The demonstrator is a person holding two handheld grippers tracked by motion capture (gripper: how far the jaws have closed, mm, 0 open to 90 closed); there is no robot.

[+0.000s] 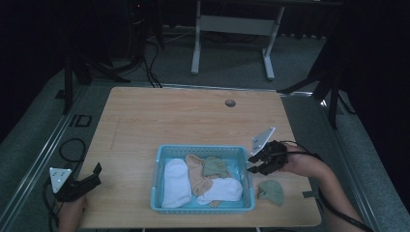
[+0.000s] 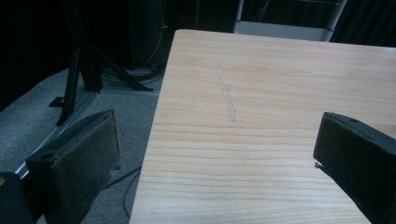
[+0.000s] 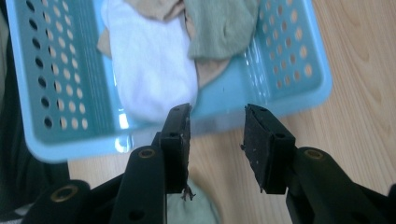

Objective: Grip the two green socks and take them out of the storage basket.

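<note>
Your right gripper hovers at the right rim of the blue basket, jaws spread and empty, while a green sock lies on the table just right of the basket, its near part hidden by the jaws in the right gripper view. Inside the basket, two white socks, a tan sock and another green sock overlap, so their count is probably four. Your left gripper rests at the table's near left edge, jaws wide apart, gripping nothing.
</note>
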